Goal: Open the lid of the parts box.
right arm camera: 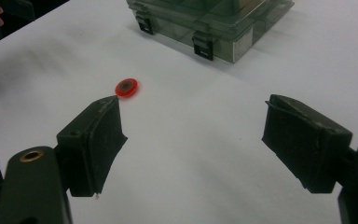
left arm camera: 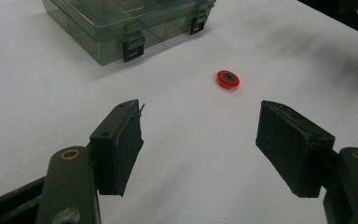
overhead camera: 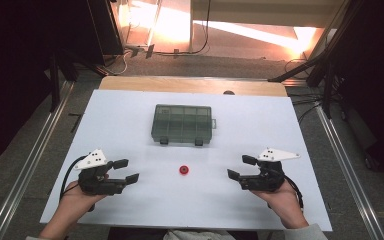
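Note:
A small red disc [overhead camera: 183, 170] with a dark centre lies on the white table top [overhead camera: 130, 130], between the two hands. Behind it stands a closed, smoky clear compartment box [overhead camera: 182, 124] with two black latches facing me. My left gripper [overhead camera: 126, 170] rests near the front left, open and empty, jaws pointing right toward the disc [left arm camera: 228, 79]. My right gripper [overhead camera: 241, 167] sits at the front right, open and empty, jaws pointing left. From the right gripper view the disc [right arm camera: 127, 87] lies just beyond its left jaw, with the box [right arm camera: 209, 23] farther off.
The white top lies on a wooden table whose far edge [overhead camera: 192, 84] shows behind it. Metal rails [overhead camera: 30, 165] run along both sides on the carpet. Cables and stand legs [overhead camera: 310, 65] crowd the floor at the far right.

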A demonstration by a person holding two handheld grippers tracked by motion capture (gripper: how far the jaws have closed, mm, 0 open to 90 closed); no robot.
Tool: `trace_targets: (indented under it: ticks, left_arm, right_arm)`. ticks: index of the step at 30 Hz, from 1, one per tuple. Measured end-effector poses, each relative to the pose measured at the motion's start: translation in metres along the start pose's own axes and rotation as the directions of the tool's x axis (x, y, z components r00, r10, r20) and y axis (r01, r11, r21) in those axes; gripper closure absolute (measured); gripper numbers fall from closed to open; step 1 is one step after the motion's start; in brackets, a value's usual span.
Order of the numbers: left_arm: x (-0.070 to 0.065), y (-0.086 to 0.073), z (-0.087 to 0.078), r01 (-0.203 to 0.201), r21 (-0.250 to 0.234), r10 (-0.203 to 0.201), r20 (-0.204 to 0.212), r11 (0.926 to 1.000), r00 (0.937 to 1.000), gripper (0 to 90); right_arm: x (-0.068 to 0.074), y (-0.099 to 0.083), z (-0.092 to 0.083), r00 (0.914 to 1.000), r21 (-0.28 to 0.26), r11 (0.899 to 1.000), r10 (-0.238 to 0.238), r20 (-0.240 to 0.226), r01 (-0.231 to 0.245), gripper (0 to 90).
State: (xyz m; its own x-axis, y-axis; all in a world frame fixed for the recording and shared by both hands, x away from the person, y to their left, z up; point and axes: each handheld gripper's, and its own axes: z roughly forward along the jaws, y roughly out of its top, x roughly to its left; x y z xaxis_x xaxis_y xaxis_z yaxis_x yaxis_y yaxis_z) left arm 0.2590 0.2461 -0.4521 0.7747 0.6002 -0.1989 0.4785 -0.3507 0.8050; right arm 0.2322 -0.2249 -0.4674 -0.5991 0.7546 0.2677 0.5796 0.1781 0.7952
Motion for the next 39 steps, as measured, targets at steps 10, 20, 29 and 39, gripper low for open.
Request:
trace_targets:
  ticks: [10, 20, 29, 39]
  left_arm:
    - [-0.001, -0.004, -0.003, 0.017, -0.006, -0.018, -0.013, 0.9998, 0.9998, 30.8]
    - [-0.002, -0.004, -0.005, 0.035, -0.001, -0.035, -0.036, 0.9994, 0.9988, 30.8]
    - [-0.004, -0.005, -0.007, 0.008, 0.004, -0.007, -0.045, 1.0, 0.9989, 30.8]
    - [-0.004, -0.004, -0.007, 0.007, 0.005, -0.007, -0.034, 1.0, 0.9994, 30.9]
  right_arm:
    - [0.0, 0.007, 0.009, 0.9999, -0.011, 1.0, 0.008, 0.014, -0.008, 20.2]
    - [-0.001, 0.016, 0.016, 1.0, -0.019, 1.0, -0.006, 0.007, 0.007, 18.2]
    - [-0.003, 0.023, 0.021, 0.9993, -0.029, 0.999, -0.014, 0.035, 0.015, 23.4]
    - [-0.009, 0.029, 0.026, 0.9993, -0.029, 0.999, 0.016, 0.035, -0.015, 25.4]
